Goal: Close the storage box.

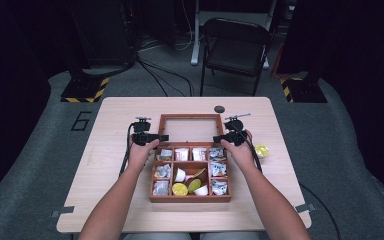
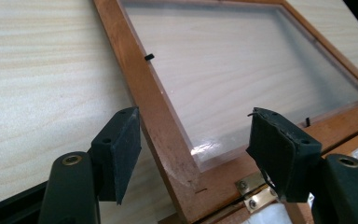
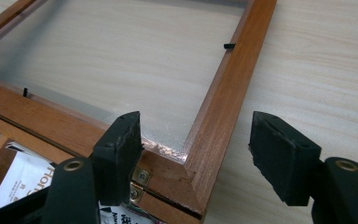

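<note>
Lid (image 1: 190, 129) of the wooden box (image 1: 190, 198) lies swung fully open, flat on the surface (image 1: 115, 110) beyond the compartments, still joined to the box at its near edge by brass hinges (image 2: 254, 191). I have a gripper at each near corner of that lid: the left gripper (image 1: 152, 137) on the lid's left rail, the right gripper (image 1: 224, 137) on its right rail. From the left gripper view, the left gripper (image 2: 193, 154) stands wide open with its jaws set either side of the rail, gripping nothing; one pad sits over bare surface, the other over the hinge end of the frame. The right gripper (image 3: 196, 154) matches it in the right gripper view, spread wide astride the opposite rail, nothing held. I judge the pairing deliberate: taking the lid by both sides near the hinges would let me swing it evenly over the box without twisting it. From the high view I get the layout, namely the tea packets (image 1: 218, 170) and small cups (image 1: 180, 175) sorted in the compartments, a yellow cup (image 1: 261, 150) loose on the surface by my right hand, and a folding chair (image 1: 235, 50) beyond. Close views add what that one cannot: the clear pane (image 2: 242, 70), the small black clips (image 2: 149, 57) holding it, and the scuffed corner joints.
</note>
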Tool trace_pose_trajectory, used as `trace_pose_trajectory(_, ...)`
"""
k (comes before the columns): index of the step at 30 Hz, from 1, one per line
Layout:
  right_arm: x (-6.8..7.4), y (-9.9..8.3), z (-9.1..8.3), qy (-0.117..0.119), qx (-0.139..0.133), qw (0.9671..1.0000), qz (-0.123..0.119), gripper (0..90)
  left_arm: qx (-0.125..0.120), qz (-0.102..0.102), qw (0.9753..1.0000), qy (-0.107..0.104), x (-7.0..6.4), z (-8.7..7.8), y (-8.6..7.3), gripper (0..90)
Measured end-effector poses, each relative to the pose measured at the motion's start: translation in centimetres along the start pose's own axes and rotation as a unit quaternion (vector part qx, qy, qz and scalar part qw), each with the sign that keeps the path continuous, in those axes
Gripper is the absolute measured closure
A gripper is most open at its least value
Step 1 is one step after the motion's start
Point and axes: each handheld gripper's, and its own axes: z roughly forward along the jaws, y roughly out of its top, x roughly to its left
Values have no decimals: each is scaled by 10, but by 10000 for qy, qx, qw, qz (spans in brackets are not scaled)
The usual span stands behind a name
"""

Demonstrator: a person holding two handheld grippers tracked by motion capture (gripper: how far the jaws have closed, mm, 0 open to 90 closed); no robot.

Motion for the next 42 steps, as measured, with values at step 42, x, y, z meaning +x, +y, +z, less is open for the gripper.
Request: trace_pose_trajectory(42,-10,0,21,491,62,9978,431,255,6,-331,9994,-132,5,16,-3,277)
